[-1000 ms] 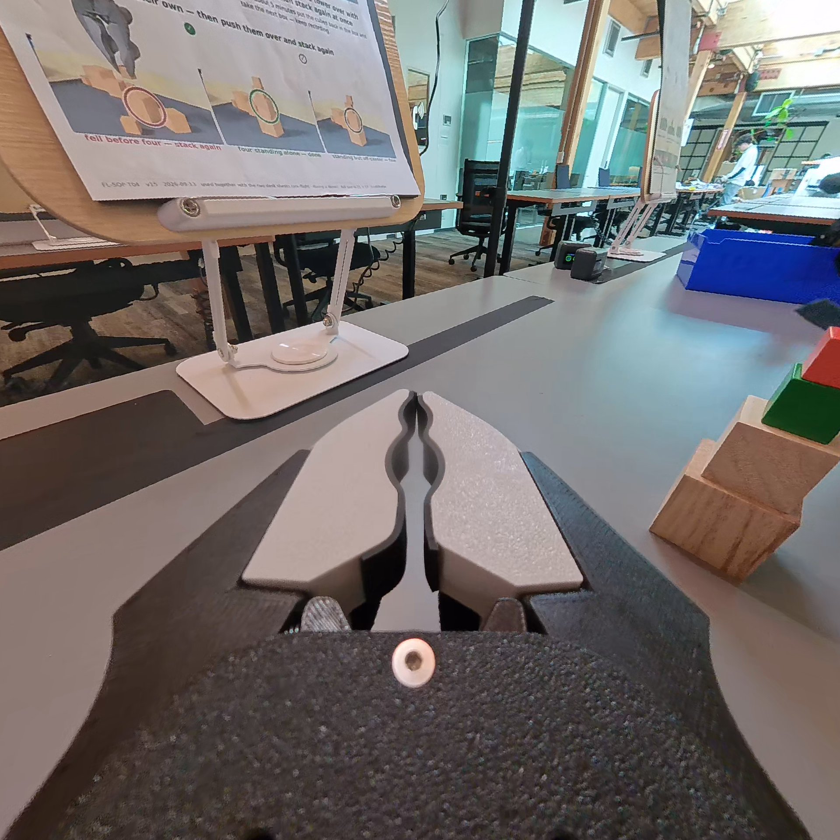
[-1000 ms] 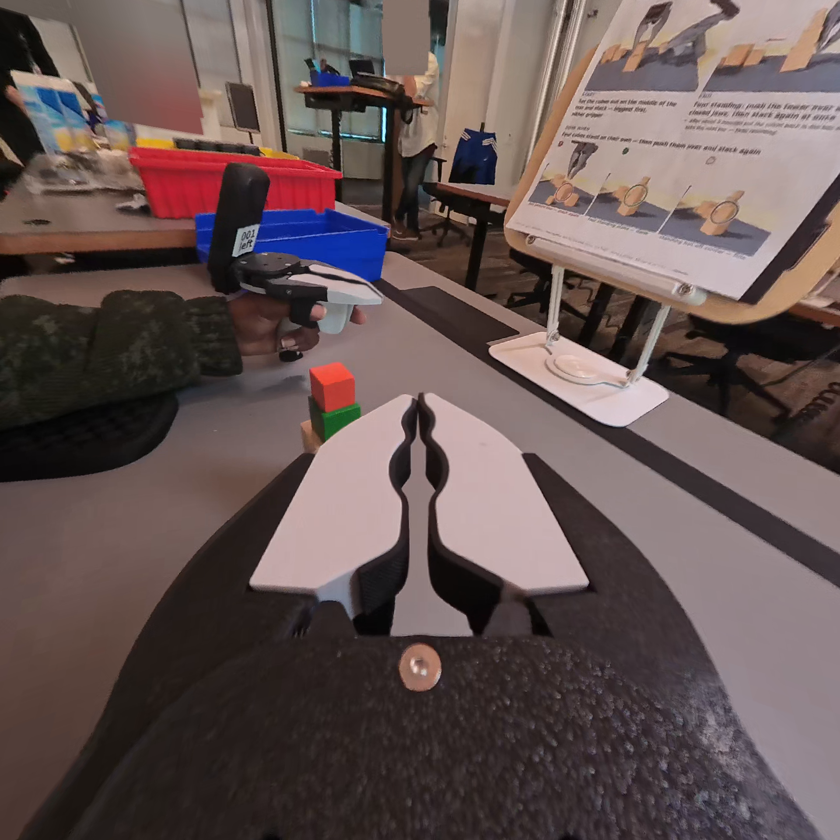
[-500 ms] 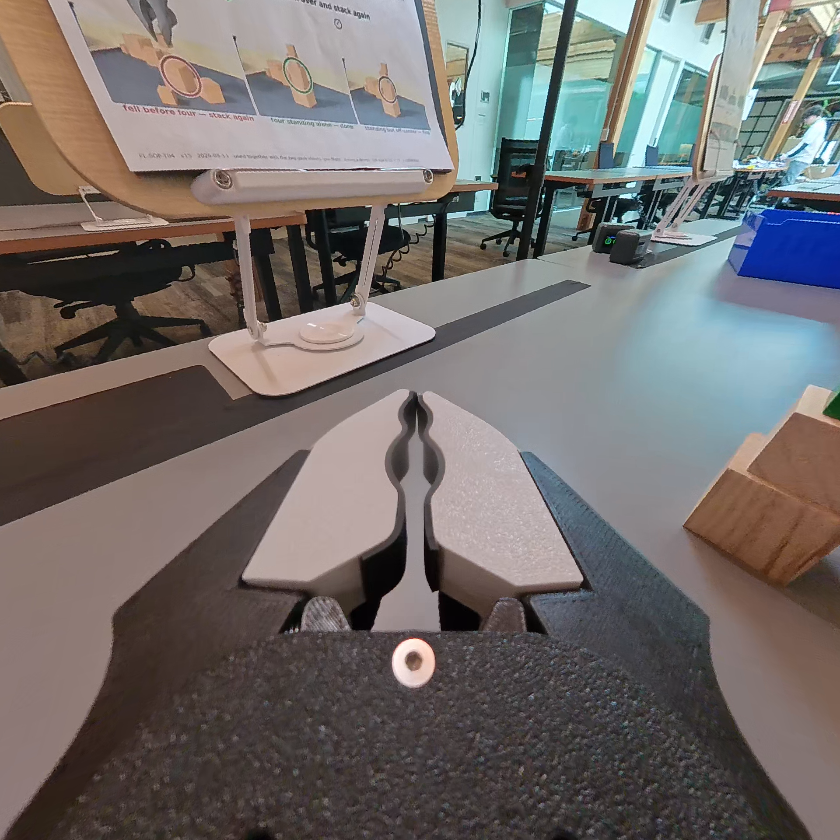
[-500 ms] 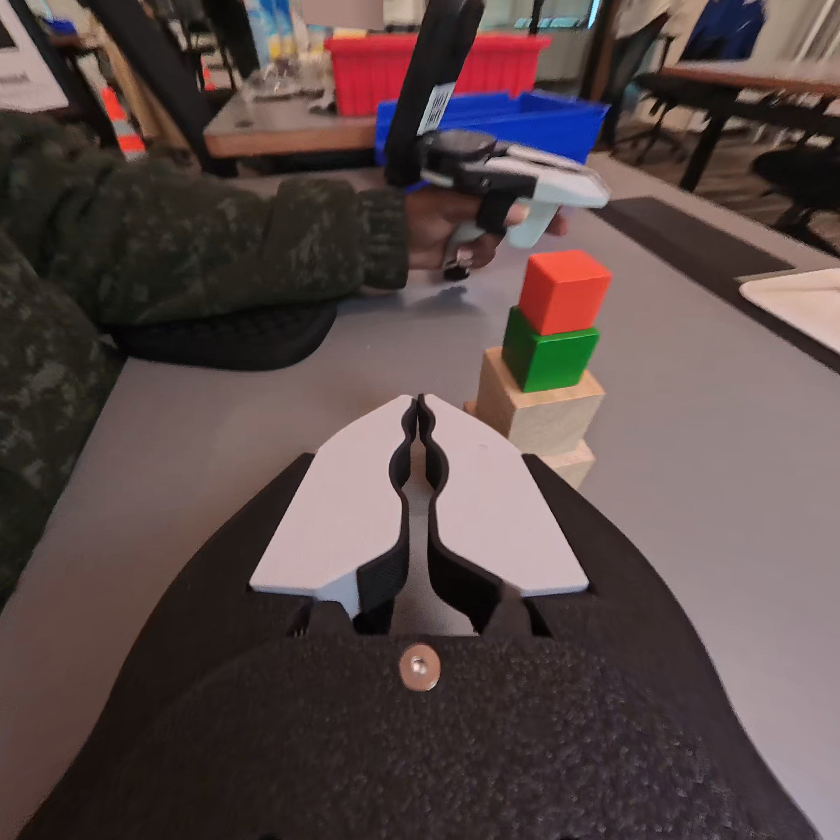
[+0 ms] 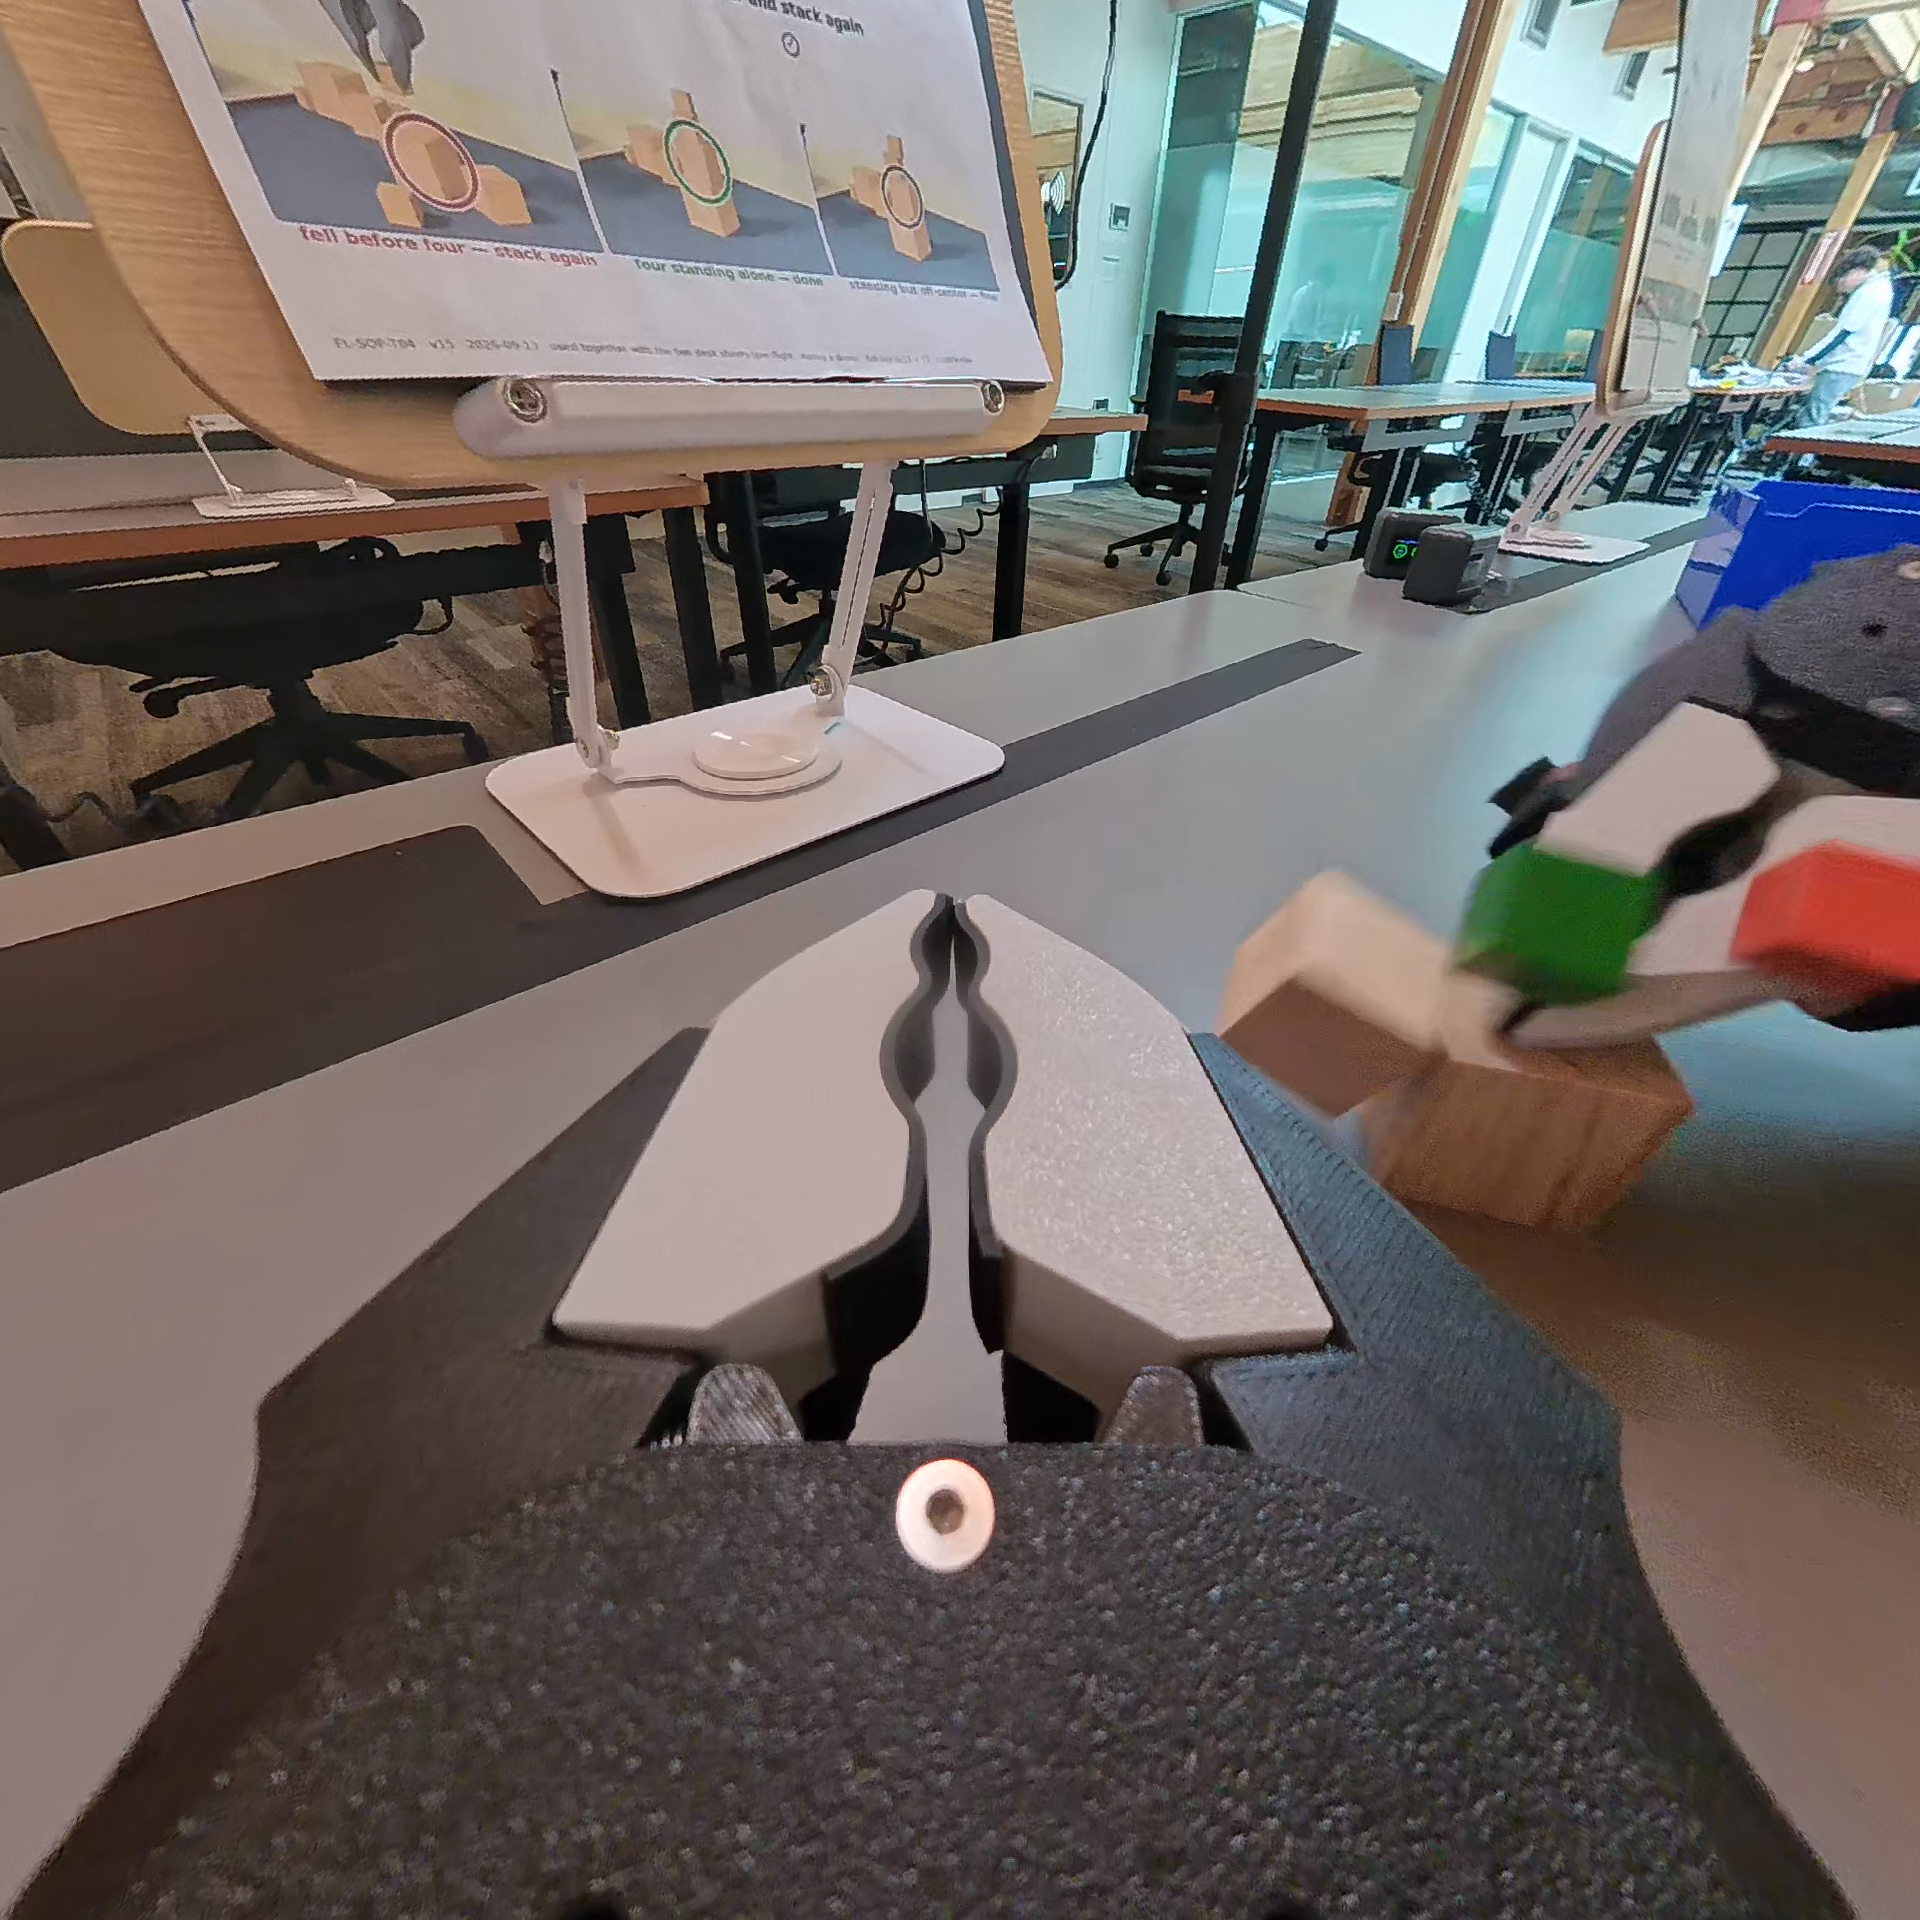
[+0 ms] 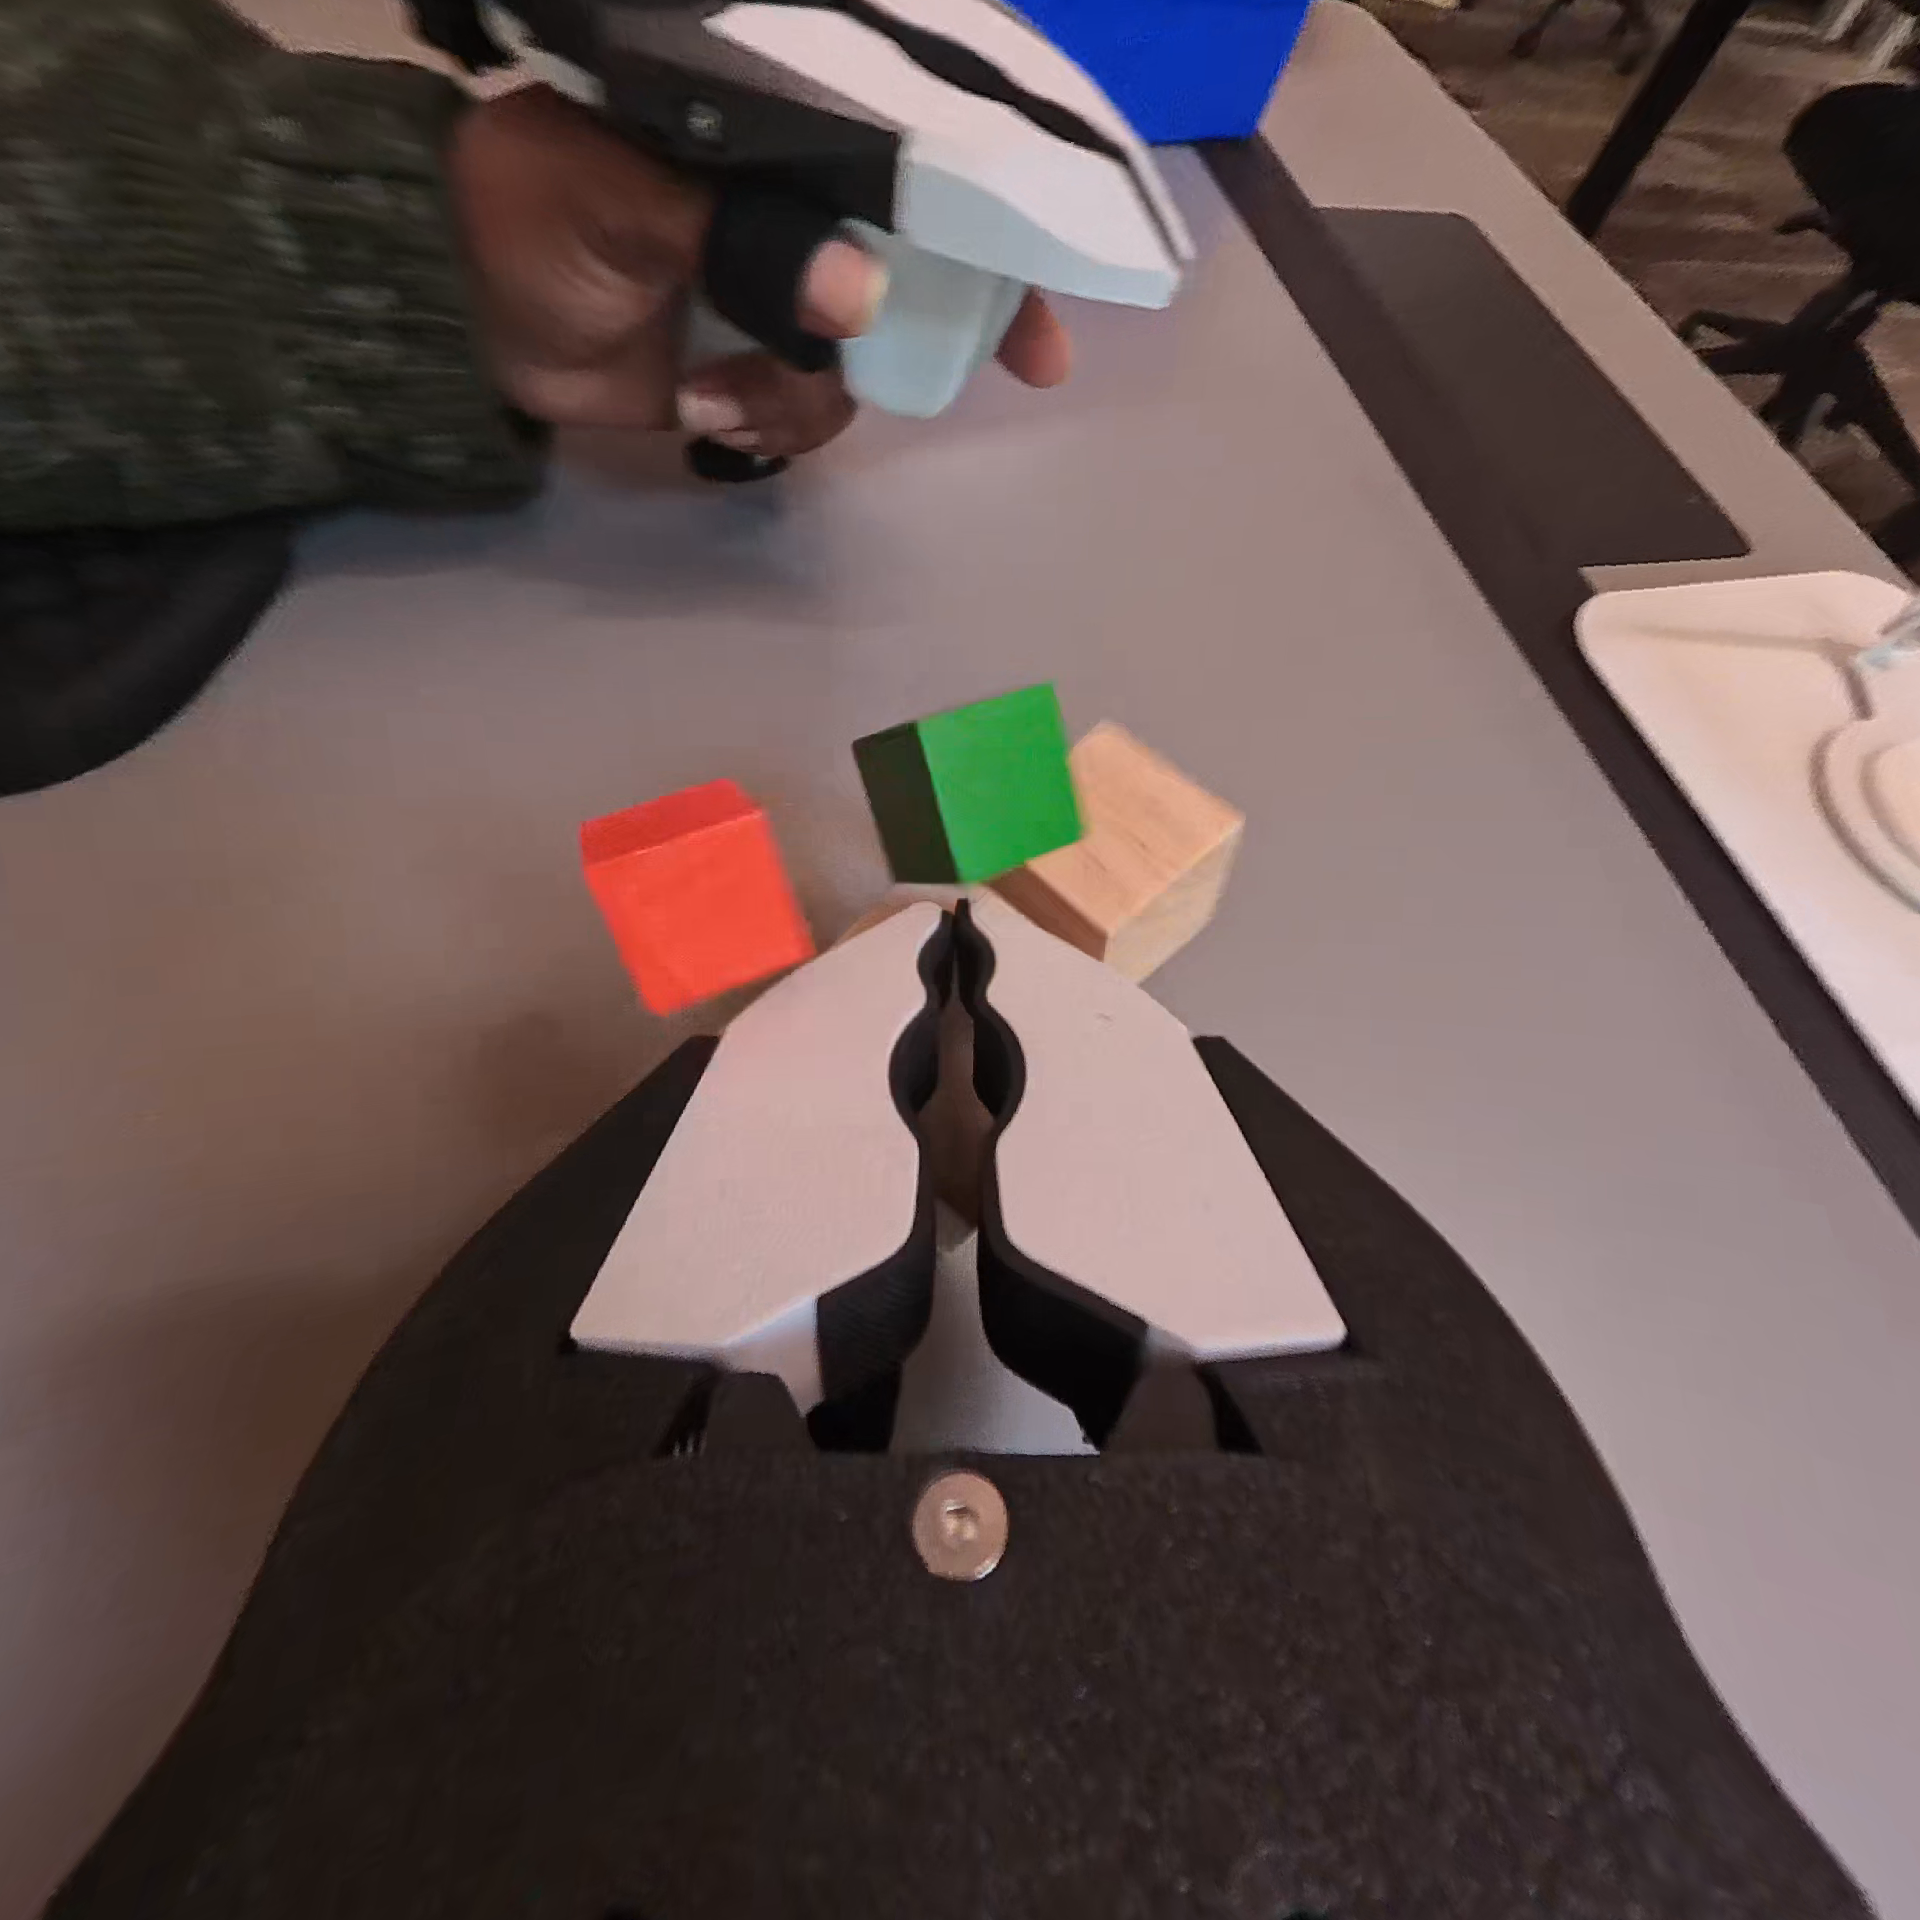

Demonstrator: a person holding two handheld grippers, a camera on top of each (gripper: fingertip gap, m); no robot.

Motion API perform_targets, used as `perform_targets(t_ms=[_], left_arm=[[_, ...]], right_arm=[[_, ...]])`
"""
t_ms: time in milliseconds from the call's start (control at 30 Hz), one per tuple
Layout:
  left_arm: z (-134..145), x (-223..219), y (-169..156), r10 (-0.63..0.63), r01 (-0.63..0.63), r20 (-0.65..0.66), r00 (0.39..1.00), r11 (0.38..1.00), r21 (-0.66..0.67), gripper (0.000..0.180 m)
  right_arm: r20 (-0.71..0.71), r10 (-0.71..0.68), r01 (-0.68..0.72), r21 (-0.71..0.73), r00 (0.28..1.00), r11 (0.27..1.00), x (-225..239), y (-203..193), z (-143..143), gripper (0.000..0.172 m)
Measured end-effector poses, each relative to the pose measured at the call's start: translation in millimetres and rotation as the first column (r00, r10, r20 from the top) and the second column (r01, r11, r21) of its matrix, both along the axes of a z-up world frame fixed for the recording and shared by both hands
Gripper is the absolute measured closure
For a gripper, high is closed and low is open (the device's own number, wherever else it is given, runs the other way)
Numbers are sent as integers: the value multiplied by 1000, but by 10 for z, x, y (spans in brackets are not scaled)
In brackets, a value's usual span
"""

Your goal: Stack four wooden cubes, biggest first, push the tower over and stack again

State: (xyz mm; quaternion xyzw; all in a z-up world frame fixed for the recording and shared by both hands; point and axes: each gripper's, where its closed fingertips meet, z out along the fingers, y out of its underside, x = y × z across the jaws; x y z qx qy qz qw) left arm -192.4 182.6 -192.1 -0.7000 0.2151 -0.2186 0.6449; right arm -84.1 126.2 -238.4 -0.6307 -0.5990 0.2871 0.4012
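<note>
Both tools closed, nothing held

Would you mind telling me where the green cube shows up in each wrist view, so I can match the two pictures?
Left wrist view: the green cube is at the right edge, blurred, against the right gripper's fingers, above a wooden block.
Right wrist view: it sits just above centre, beyond the fingertips, overlapping a wooden block.
Shared landmark: the red cube beside it.

tumbled blocks [image 6: 1127, 862] crowd the right gripper [image 6: 956, 909]; grey table [image 6: 416, 727] leftward lies open.
</note>
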Motion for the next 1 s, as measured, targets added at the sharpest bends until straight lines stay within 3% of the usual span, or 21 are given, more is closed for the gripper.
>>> perform_targets(t_ms=[200,533,733,900,1000], left_arm=[[11,-8,16,3,-3,-1,1000,1000,5,180],[39,-43,23,21,-21,8,1000,1000,14,180],[41,-68,28,35,-35,14,999,999,15,180],[47,-62,32,37,-37,11,999,999,20,180],[32,-64,38,41,-41,5,999,999,19,180]], right_arm=[[-59,-124,125,6,991,992,-112,386,158,172],[-268,-322,341,24,908,940,315,464,525,171],[-365,-498,532,-10,787,847,882,410,755,171],[-471,-615,681,-41,633,732,1530,433,974,171],[-523,-668,759,-60,530,649,1963,517,964,171]])
